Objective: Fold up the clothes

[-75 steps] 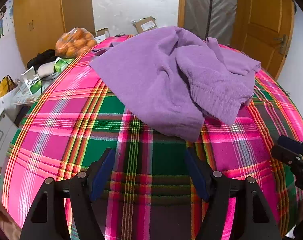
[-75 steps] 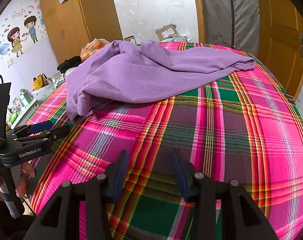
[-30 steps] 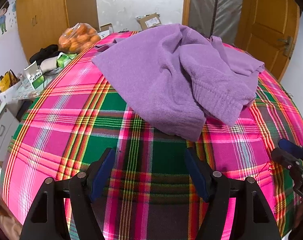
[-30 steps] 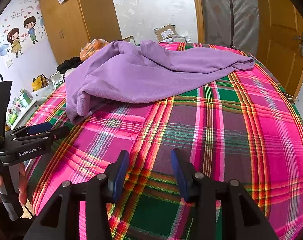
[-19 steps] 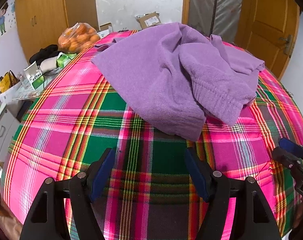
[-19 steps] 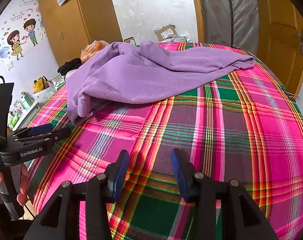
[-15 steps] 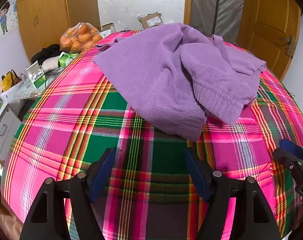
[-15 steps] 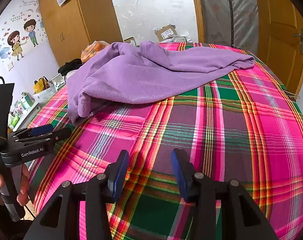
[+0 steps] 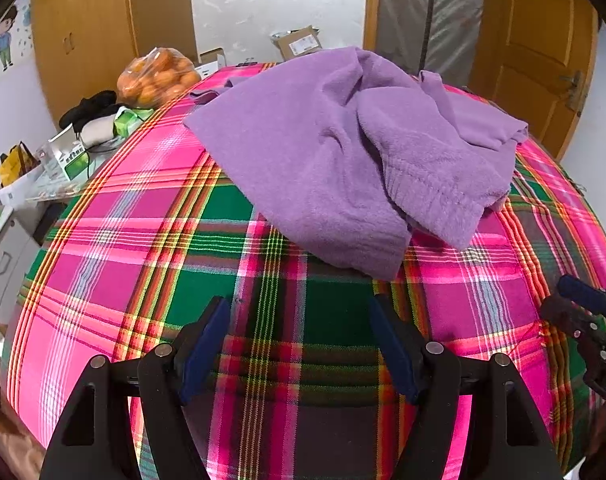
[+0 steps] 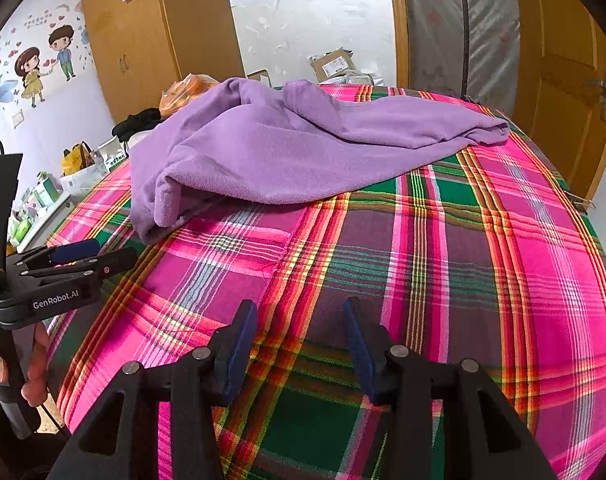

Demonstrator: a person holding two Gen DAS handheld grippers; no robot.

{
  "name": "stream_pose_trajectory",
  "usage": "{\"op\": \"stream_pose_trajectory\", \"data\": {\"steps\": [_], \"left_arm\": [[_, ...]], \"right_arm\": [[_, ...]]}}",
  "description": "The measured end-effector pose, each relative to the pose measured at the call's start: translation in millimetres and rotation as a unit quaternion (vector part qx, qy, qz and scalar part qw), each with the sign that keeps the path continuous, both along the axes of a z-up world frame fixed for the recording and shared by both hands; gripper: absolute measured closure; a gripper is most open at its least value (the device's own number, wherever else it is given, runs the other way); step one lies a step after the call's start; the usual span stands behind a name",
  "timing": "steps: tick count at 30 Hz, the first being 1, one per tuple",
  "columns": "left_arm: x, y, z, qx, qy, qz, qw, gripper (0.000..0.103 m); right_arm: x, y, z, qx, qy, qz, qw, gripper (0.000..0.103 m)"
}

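Both grippers wide open, nothing in them yet.
I've got the left gripper [image 9: 301, 344] and right gripper [image 10: 299, 340] hovering over the plaid bedspread [image 10: 443, 264], while the purple garment [image 9: 335, 152] lies crumpled on it, well ahead of both.

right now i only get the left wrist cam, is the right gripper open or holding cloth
Observer: Open. The right gripper has its jaws apart over the plaid bedspread, holding nothing.
Operator: how does the cloth edge nearest it look
Observer: The purple garment is doubled over there, with a gap under the top layer.
Operator: is my left gripper clear of it
Observer: Yes, the left gripper sits at the bed's left edge, short of that corner.
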State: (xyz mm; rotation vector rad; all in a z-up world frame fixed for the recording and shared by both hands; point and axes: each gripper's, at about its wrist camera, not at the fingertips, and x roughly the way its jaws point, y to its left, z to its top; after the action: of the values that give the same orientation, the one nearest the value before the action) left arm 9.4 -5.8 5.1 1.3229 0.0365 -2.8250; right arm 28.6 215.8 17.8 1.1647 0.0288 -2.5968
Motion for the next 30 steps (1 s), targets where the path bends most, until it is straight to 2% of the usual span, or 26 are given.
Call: {"op": "stream_pose_trajectory", "data": {"steps": [8,18,30], "left_arm": [[0.6,-6.0,0.8,0.009,0.0,-0.01,0.9999,0.029],[2.5,-23.4,3.7,0.031,0.004,-0.013,0.9994,0.029],[-12.5,-47.7,12.9,0.074,0.011,-0.02,0.997,0.029]], "right_arm": [[-2.1,-10.3,-0.9,0.028,-0.001,0.01,1.0,0.047],[-19.5,-27.2,2.5,0.021,-0.02,0.025,0.999,0.048],[-34.6,-73.5,15.9,0.023,0.004,0.08,0.997,0.048]]}}
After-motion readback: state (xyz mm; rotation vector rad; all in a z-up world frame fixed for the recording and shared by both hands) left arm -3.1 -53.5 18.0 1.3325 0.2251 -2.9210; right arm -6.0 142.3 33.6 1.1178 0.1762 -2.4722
